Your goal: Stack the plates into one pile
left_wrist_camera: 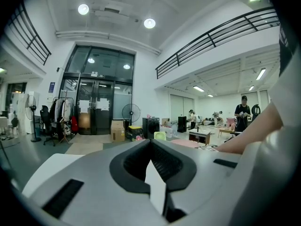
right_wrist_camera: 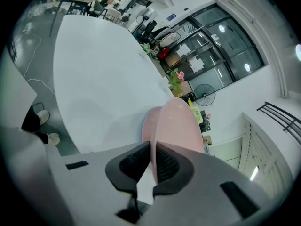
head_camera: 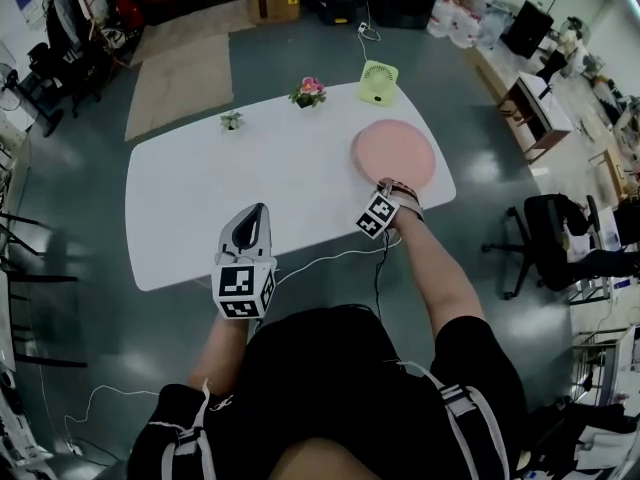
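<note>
Grey left gripper point(head_camera: 258, 208): jaws together, empty. Grey right gripper point(head_camera: 392, 185) clamps round pink plate point(right_wrist_camera: 181, 126) at rim, above second pink plate point(right_wrist_camera: 145, 126).

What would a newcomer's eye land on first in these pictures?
The pink plate stands out first, at the right end of the white table, its rim pinched by the right gripper over a second pink plate. The left gripper hangs shut and empty above the table's near edge. A green fan sits at the far edge.
</note>
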A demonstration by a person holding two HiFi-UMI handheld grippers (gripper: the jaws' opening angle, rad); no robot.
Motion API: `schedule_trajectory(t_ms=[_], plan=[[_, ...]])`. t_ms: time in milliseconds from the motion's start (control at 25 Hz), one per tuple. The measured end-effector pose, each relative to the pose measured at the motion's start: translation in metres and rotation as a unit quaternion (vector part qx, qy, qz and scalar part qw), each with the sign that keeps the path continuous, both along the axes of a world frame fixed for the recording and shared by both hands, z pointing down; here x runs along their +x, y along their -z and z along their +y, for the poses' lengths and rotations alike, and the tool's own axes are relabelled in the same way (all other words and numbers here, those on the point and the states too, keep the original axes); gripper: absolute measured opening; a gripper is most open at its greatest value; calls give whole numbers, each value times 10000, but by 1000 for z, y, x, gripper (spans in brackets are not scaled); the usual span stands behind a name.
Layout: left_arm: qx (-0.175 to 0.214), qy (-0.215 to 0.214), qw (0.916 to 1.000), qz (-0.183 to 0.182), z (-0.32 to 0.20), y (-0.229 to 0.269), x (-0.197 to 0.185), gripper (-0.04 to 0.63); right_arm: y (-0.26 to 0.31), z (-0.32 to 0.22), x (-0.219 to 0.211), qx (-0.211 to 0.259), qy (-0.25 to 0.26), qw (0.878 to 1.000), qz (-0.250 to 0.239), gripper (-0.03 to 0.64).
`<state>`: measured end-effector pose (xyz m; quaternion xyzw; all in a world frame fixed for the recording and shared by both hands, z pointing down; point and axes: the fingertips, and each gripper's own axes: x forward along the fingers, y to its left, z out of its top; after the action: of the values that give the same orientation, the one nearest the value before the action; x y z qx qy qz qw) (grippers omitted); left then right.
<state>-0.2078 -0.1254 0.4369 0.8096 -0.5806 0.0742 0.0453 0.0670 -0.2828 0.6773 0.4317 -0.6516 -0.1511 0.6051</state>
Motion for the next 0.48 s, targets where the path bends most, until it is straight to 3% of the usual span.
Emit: schedule_trajectory(t_ms=[200, 480], plan=[[3, 77, 10000, -21, -12, 0, 22, 14, -8, -23, 25, 123, -130, 9998, -20, 37], [-47, 274, 9996, -109, -16, -8, 31, 14, -29, -42, 25, -25, 136, 9998, 112, 39]])
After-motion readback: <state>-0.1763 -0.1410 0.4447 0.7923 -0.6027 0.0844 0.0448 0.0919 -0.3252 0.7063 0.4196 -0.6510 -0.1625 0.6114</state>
